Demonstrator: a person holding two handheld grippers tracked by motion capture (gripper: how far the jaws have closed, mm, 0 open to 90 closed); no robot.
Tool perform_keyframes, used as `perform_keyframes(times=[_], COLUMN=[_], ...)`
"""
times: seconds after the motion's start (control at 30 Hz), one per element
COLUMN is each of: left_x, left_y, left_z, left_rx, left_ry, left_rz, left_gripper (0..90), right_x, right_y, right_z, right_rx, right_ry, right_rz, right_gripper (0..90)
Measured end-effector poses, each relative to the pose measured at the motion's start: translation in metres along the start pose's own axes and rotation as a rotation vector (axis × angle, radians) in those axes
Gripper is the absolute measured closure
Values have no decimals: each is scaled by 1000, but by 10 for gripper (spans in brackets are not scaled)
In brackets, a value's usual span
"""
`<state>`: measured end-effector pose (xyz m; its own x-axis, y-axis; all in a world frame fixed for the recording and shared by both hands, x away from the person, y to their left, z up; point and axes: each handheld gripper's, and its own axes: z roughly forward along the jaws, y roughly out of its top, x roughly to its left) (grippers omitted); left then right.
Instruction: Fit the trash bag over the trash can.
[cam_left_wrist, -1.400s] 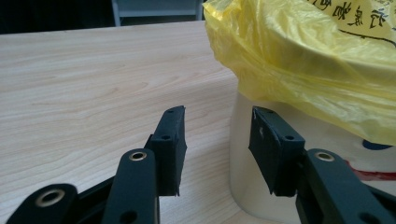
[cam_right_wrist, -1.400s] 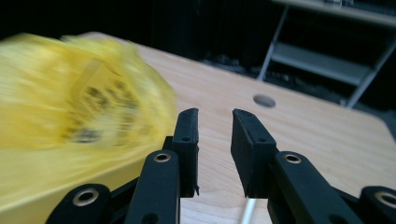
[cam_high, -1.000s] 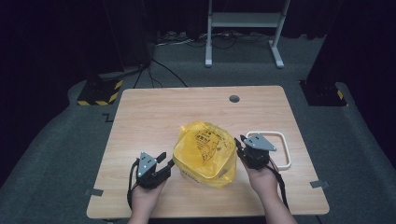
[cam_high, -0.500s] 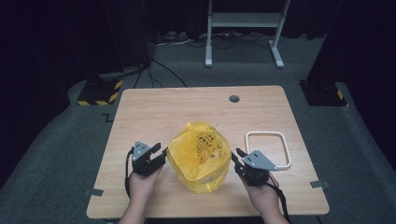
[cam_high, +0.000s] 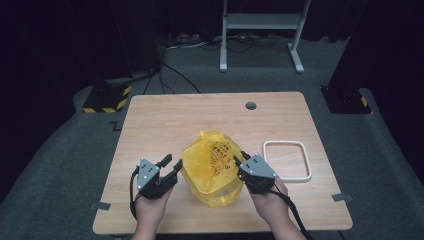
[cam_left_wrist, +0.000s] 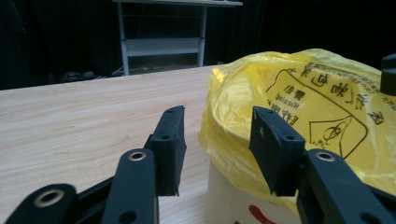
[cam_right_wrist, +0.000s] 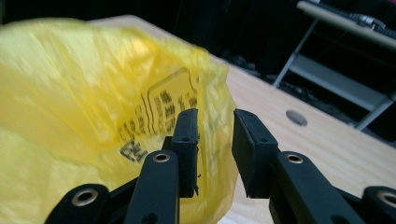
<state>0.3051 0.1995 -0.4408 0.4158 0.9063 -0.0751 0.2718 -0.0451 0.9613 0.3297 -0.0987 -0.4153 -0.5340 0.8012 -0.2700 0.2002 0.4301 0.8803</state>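
1. The yellow bag (cam_high: 214, 165) stands near the front middle of the table (cam_high: 165, 120), draped over a white bin (cam_left_wrist: 229, 196) whose wall shows below the plastic in the left gripper view. A white square frame (cam_high: 286, 161) lies flat to its right, apart from it.

2. My left gripper (cam_high: 169, 167) sits at the bag's left side, jaws partly apart. In the left gripper view (cam_left_wrist: 217, 144) the bag's rolled edge lies between the pads without being pressed, so I hold nothing there.

3. My right gripper (cam_high: 240, 161) is at the bag's right side. In the right gripper view (cam_right_wrist: 215, 151) the jaws stand narrow with a fold of yellow film between them; I cannot tell whether the pads pinch it.

4. Handling judgement: the film is thin, light, slippery and crumples freely; it will stretch or tear if pulled hard from one side. The bin underneath looks stiff.

5. Best hold: the doubled rim of film where it folds over the bin's edge, taken on opposite sides and pulled evenly.
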Motion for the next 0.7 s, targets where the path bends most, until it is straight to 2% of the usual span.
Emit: perform_keyframes(times=[0.03, 0.1, 0.17, 0.3, 0.37, 0.4, 0.43, 0.7], left_x=[0, 0, -1, -2, -3, -3, -4, -7], left_y=[-1, -1, -1, -1, -1, -1, -1, -4], left_z=[1, 2, 1, 1, 1, 1, 2, 2], left_rx=[5, 6, 5, 5, 5, 7, 8, 22], left_ry=[2, 3, 5, 7, 8, 4, 3, -7], left_rz=[3, 4, 12, 15, 19, 19, 21, 31], left_gripper=[558, 558, 557, 560, 562, 562, 563, 569], right_x=[-1, -4, -11, -20, -27, -29, -31, -25], right_y=[-1, -2, -4, -10, -18, -21, -23, -49], right_z=[0, -1, -3, 0, 4, 4, 5, 19], right_rx=[3, 0, -20, -7, 5, -6, 11, 50], right_ry=[-4, 6, 10, 17, 54, 74, 80, 113], right_rz=[-2, 36, 84, 130, 203, 238, 259, 271], right_gripper=[763, 842, 877, 885, 880, 880, 880, 878])
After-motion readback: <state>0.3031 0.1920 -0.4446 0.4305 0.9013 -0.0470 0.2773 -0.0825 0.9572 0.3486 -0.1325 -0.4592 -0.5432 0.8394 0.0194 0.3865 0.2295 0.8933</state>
